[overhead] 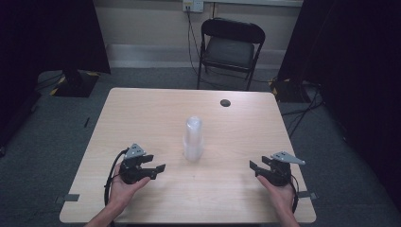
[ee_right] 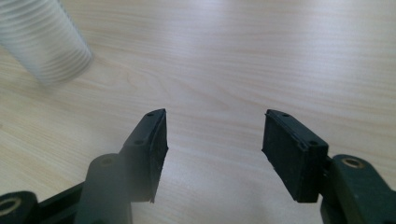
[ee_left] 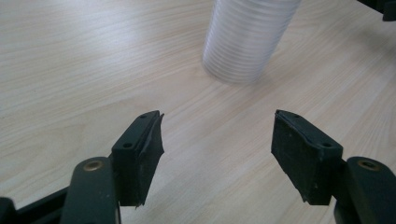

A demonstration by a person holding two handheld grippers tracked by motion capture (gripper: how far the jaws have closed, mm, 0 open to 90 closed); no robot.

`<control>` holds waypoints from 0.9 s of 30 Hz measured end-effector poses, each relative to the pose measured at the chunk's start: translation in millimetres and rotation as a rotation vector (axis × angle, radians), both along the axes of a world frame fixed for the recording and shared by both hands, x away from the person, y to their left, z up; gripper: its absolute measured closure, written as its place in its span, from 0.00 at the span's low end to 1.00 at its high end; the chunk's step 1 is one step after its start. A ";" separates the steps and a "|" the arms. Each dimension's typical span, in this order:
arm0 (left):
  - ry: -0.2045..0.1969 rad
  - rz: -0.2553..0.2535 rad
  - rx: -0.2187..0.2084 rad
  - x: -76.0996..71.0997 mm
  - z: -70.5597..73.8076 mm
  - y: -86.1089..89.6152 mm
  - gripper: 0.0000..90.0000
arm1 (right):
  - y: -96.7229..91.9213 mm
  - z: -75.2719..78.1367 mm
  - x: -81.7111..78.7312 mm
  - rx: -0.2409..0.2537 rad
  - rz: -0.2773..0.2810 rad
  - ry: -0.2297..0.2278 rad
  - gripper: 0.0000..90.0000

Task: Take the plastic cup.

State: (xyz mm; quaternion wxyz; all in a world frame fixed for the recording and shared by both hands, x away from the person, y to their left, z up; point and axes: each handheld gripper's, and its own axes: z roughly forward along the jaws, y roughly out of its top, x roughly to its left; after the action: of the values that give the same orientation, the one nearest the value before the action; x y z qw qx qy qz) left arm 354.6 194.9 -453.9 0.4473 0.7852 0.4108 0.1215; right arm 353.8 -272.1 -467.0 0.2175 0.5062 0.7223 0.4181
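A tall stack of clear plastic cups (overhead: 193, 138) stands mouth down in the middle of the light wooden table (overhead: 142, 109). My left gripper (overhead: 160, 170) rests low at the near left, open, its jaws pointing toward the stack. In the left gripper view the cup stack (ee_left: 247, 37) rises just beyond the open gripper (ee_left: 217, 140), with nothing between the pads. My right gripper (overhead: 254, 168) sits at the near right, open and empty, aimed left. In the right gripper view the cup stack (ee_right: 44, 39) is at the upper left, off to the side of the open gripper (ee_right: 214, 135).
A small dark round hole (overhead: 225, 102) marks the table's far side. A black folding chair (overhead: 230, 47) stands on the floor beyond the table. Black curtains hang at both sides. Bits of tape (overhead: 71, 197) mark the near corners.
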 end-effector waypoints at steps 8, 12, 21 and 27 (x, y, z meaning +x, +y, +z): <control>-0.029 -0.030 -0.036 1.0 8.7 -13.3 0.34 | 4.1 -1.7 0.2 0.046 -0.004 0.039 0.45; -0.058 -0.068 -0.044 -0.1 15.5 -24.0 0.37 | 4.9 -0.5 -2.5 0.058 0.004 0.042 0.44; -0.132 -0.070 -0.029 1.2 42.4 -38.9 0.30 | 8.4 4.0 -0.6 0.061 0.008 0.039 0.40; -0.161 -0.073 -0.079 14.9 59.5 -46.3 0.25 | 13.2 7.9 -5.3 0.051 0.030 0.018 0.38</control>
State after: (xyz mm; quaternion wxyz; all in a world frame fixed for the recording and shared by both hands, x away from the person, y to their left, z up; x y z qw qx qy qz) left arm 369.4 148.6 -394.4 0.5136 0.7690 0.3490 0.1516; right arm 348.5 -258.8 -459.1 0.1919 0.5045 0.7207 0.4350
